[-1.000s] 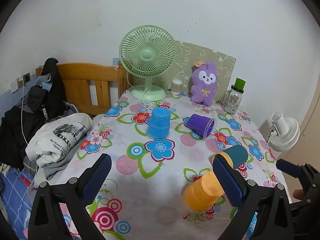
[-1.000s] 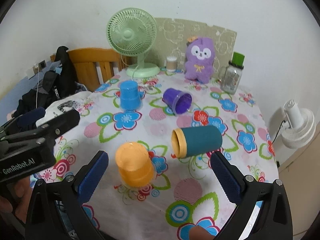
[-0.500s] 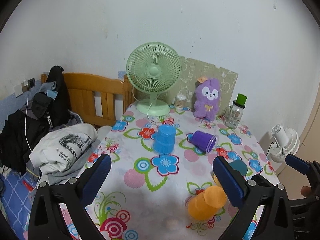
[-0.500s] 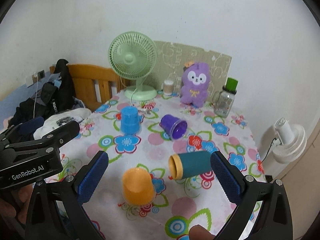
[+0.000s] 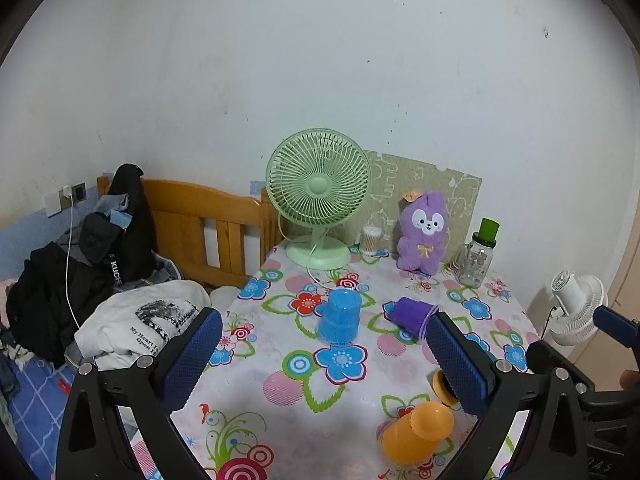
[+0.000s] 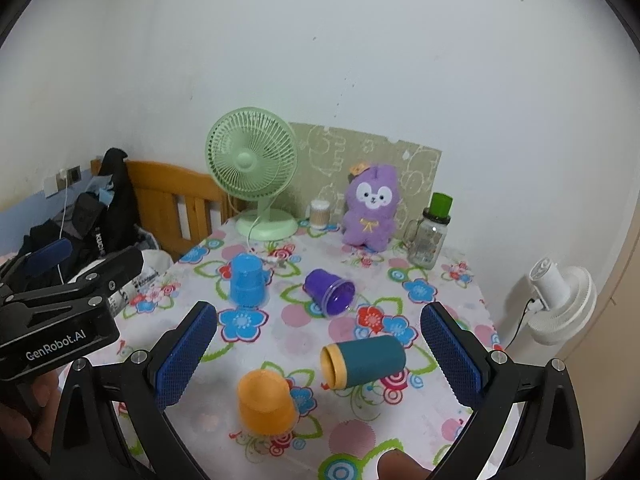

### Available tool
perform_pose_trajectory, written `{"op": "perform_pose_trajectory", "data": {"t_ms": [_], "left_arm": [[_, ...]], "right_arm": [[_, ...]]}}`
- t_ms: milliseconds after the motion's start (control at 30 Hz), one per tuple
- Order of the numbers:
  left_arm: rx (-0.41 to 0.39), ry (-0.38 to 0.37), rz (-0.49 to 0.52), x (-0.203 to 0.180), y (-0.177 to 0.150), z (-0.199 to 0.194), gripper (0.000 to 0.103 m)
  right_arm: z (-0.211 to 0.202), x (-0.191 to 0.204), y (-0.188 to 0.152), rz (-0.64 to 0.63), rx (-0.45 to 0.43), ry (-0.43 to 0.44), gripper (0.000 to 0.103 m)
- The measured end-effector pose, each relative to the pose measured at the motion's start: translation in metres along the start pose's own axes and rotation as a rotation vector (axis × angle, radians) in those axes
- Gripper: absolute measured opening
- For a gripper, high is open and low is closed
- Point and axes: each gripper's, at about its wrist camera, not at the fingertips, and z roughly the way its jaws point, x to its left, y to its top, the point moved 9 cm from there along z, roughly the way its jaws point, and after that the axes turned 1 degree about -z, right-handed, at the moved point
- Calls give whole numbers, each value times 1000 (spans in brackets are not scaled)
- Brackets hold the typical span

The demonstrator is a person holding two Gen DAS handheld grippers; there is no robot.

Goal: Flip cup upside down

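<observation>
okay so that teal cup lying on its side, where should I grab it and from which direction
Probably grip the teal cup across its round body, mid-length, coming down from above with the open right gripper. It lies on its side, tan rim toward the orange cup, curved sides exposed.

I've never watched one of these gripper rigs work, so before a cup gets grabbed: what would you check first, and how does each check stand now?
1. Right gripper open and empty: ok.
2. Left gripper open and empty: ok.
3. A cup left to flip: ok; the teal cup and the purple cup lie on their sides.
4. Cups already mouth down: ok; the blue cup and the orange cup look done.
5. Teal cup between the right gripper's fingers: not ok; it lies ahead on the table, ungripped.
6. Cups empty inside: cannot tell for the teal one.
</observation>
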Motion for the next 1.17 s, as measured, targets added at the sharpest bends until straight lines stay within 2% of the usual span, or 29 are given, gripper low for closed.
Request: {"op": "perform_pose_trajectory", "data": {"t_ms": [1167], "left_arm": [[7, -12, 27, -11, -2, 0, 103]], "right_arm": [[-4, -4, 4, 8, -30, -21, 103]]}}
